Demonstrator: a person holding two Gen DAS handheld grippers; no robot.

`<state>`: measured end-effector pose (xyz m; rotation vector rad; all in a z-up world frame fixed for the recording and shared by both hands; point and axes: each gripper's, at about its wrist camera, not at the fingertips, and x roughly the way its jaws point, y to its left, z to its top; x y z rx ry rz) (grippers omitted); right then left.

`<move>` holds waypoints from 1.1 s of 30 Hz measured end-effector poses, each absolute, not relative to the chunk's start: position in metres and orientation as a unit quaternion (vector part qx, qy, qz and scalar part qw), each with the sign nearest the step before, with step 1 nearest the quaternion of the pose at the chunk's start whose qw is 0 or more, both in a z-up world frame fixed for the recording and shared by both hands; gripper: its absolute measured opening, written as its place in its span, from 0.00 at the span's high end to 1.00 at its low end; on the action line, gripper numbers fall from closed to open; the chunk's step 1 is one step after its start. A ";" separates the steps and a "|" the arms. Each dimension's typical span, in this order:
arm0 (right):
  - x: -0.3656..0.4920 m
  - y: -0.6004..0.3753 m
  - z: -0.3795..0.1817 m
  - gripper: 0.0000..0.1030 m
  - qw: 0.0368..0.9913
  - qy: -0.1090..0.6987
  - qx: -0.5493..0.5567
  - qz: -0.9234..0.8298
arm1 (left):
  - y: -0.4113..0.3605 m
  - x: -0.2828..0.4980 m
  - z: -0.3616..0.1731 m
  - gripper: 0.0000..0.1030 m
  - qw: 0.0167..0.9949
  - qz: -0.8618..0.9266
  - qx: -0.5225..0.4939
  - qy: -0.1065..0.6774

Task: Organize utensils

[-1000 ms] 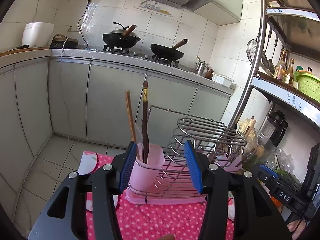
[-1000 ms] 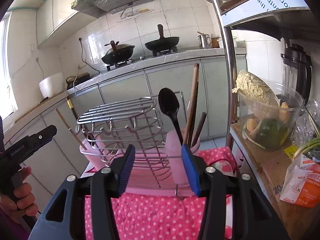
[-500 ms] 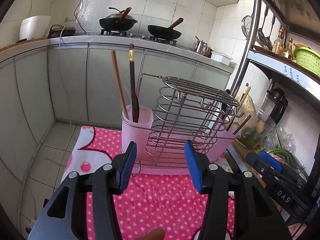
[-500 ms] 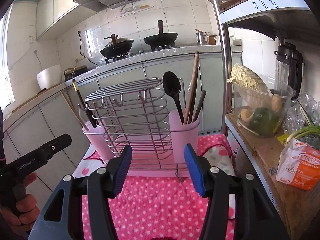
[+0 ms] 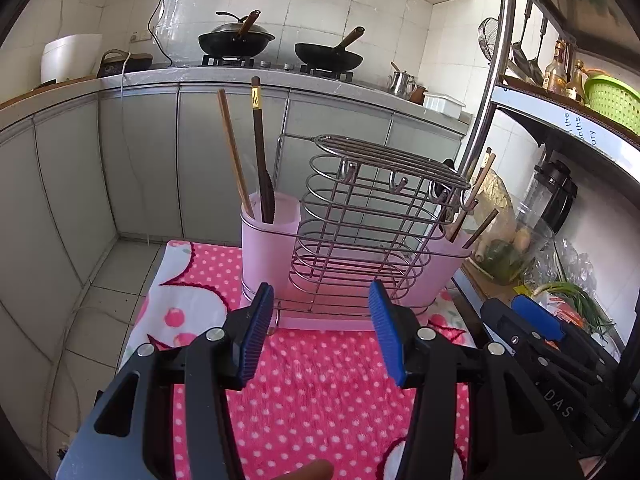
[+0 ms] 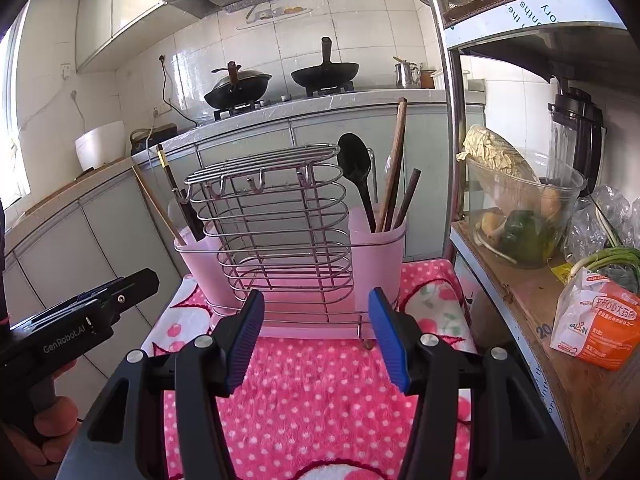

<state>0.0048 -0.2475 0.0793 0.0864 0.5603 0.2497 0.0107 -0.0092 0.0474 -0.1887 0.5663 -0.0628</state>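
A wire utensil rack [image 5: 360, 232] [image 6: 276, 240] stands on a pink polka-dot cloth [image 5: 320, 392] [image 6: 316, 392]. Its left pink cup [image 5: 270, 248] [image 6: 200, 260] holds a wooden chopstick [image 5: 234, 160] and a dark one [image 5: 262, 160]. Its right pink cup [image 6: 378, 264] [image 5: 436, 264] holds a black spoon [image 6: 356, 172] and brown chopsticks [image 6: 394, 164]. My left gripper [image 5: 320, 336] is open and empty, short of the rack. My right gripper [image 6: 316, 340] is open and empty, also short of the rack.
A metal shelf post [image 6: 450, 112] and a wooden shelf [image 6: 560, 340] stand at the right, with a glass bowl of vegetables [image 6: 520, 208], a blender [image 6: 578, 136] and an orange packet [image 6: 596, 328]. Grey cabinets [image 5: 140, 160] and a stove with woks [image 5: 280, 46] lie behind.
Both grippers have pulled back from the rack, so it looks smaller and more of the cloth shows. Both stay open and empty.
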 end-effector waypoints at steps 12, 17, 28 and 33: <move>0.002 -0.247 0.079 0.48 0.953 0.277 0.038 0.117 | -0.014 0.006 0.045 0.51 0.954 -0.032 -0.088 0.285; 0.001 -0.246 0.078 0.48 0.952 0.280 0.038 0.117 | -0.016 0.005 0.044 0.51 0.953 -0.032 -0.088 0.287; -0.001 -0.248 0.079 0.48 0.953 0.280 0.038 0.113 | -0.019 0.002 0.044 0.51 0.953 -0.033 -0.086 0.287; -0.002 -0.248 0.079 0.48 0.953 0.280 0.036 0.113 | -0.019 0.001 0.045 0.51 0.954 -0.035 -0.085 0.287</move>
